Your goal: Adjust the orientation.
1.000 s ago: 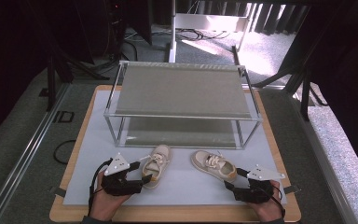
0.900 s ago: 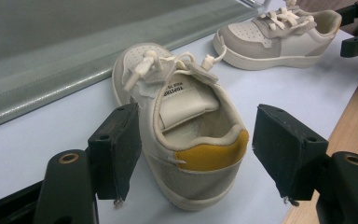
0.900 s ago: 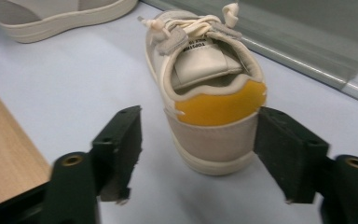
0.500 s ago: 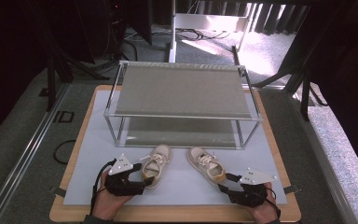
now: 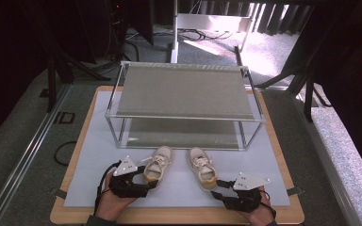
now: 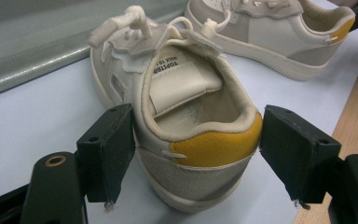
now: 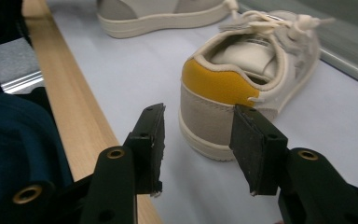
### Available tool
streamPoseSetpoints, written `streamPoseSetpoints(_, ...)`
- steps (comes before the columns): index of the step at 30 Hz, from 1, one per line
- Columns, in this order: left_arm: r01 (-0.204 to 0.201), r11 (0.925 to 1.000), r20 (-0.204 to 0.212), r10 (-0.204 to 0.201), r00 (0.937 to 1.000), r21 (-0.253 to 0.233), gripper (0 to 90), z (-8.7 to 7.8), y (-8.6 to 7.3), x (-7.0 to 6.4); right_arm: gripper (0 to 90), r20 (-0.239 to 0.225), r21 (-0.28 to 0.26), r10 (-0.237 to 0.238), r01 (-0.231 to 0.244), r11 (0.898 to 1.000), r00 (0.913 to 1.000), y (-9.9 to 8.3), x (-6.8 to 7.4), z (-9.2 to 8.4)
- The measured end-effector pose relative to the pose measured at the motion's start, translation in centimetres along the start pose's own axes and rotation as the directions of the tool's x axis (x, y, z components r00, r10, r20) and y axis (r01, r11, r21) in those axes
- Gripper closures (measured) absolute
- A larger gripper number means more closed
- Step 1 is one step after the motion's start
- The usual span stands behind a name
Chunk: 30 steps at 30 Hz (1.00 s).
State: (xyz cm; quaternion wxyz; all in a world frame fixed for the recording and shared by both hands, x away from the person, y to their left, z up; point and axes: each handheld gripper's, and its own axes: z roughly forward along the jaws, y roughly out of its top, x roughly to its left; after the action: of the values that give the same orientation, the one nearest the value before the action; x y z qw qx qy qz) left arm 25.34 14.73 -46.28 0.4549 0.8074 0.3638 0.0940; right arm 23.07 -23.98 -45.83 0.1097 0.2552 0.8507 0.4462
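Note:
Two small cream sneakers with yellow heel tabs stand side by side on the white mat, toes toward the rack. The left sneaker [image 5: 159, 162] [image 6: 186, 93] has its heel between the jaws of my left gripper [image 5: 152, 181] [image 6: 199, 135]. Those jaws have just been opening; the pads stand close beside the heel without squeezing it. The right sneaker [image 5: 201, 167] [image 7: 256, 70] sits just ahead of my right gripper [image 5: 218, 185] [image 7: 199, 116]. Its jaws have just been closing and stand partly open at the heel, with nothing pressed between them.
A metal-framed two-tier rack [image 5: 184, 92] with mesh shelves stands behind the shoes. The white mat [image 5: 94, 155] lies on a wooden board [image 5: 169, 217]. A dark sleeve [image 7: 14, 140] is at the left of the right gripper view.
The right sneaker has swung from a diagonal to point straight at the rack and sits nearer the left one. My right gripper has shifted left and its jaws have narrowed. The left hand stays put.

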Motion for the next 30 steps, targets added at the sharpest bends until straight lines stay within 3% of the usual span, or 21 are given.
streamPoseSetpoints(4,-0.002,0.9999,0.005,0.002,1.0000,0.012,26.2,0.2,0.2,-0.3,54.4,-0.030,-0.006,-0.011,0.011,1.000,0.9995,0.2,0.4,0.5)
streamPoseSetpoints(14,-0.011,0.9999,0.054,0.010,0.9985,0.012,26.6,0.9,0.3,-1.0,50.8,-0.042,-0.001,-0.016,0.016,1.000,0.9990,0.4,0.5,0.7)
streamPoseSetpoints(16,0.011,0.9999,0.080,-0.010,0.9968,-0.009,27.6,0.3,0.3,-0.6,49.7,-0.035,-0.019,-0.024,0.024,1.000,0.9991,0.5,0.5,0.3)
streamPoseSetpoints(20,0.024,0.9989,0.079,-0.021,0.9967,-0.039,30.4,-0.4,0.5,-0.2,43.0,0.019,-0.063,-0.009,0.011,0.998,0.9998,0.8,0.2,-0.4)
streamPoseSetpoints(21,0.045,0.9962,0.077,-0.039,0.9962,-0.075,31.2,-1.1,0.6,0.4,44.7,0.043,-0.078,0.014,-0.011,0.997,0.9990,1.1,-0.4,-0.7)
streamPoseSetpoints(24,0.059,0.9934,0.065,-0.053,0.9965,-0.098,32.2,-1.5,0.7,0.8,46.9,0.068,-0.084,0.039,-0.033,0.996,0.9970,1.3,-1.0,-0.8)
streamPoseSetpoints(25,0.065,0.9916,0.039,-0.061,0.9974,-0.112,33.0,-1.8,0.9,1.1,50.3,0.081,-0.093,0.075,-0.068,0.993,0.9939,1.7,-1.7,-0.7)
streamPoseSetpoints(30,0.070,0.9920,0.016,-0.069,0.9975,-0.105,37.1,-1.2,1.5,1.6,56.8,0.089,-0.099,0.127,-0.118,0.988,0.9880,2.7,-2.9,0.3)
